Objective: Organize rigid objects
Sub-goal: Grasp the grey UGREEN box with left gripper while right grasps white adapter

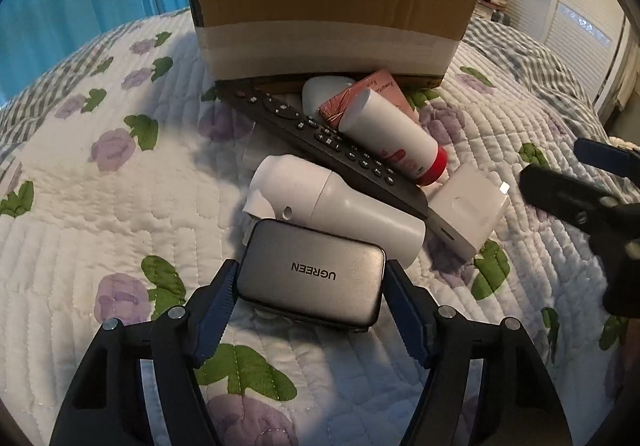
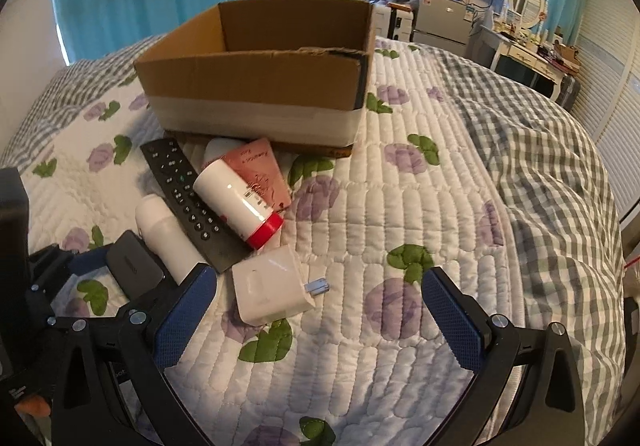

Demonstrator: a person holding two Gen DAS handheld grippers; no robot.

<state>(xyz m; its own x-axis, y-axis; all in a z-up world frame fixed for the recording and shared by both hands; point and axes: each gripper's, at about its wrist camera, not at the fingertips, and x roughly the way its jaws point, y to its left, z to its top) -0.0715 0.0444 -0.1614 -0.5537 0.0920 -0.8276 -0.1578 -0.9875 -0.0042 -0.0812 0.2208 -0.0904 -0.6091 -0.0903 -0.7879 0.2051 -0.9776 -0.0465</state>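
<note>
My left gripper [image 1: 310, 288] is shut on a grey UGREEN charger [image 1: 310, 278], its jaws against both sides, low over the quilt. Behind it lie a white bottle [image 1: 340, 202], a black remote [image 1: 328, 142], a white tube with a red cap [image 1: 390, 136], a pink packet [image 1: 380, 86] and a white plug adapter [image 1: 466, 212]. An open cardboard box [image 1: 328, 14] stands behind the pile. My right gripper [image 2: 320, 310] is open and empty, with the white adapter [image 2: 272, 290] just ahead of its left finger. The charger [image 2: 134, 264] shows at left in the right wrist view.
Everything lies on a flowered quilt [image 2: 400, 206] on a bed, with a checked blanket [image 2: 540, 150] at right. The box [image 2: 256, 78] looks empty inside. A dresser with a mirror [image 2: 528, 2] and a small fridge [image 2: 444, 18] stand beyond the bed.
</note>
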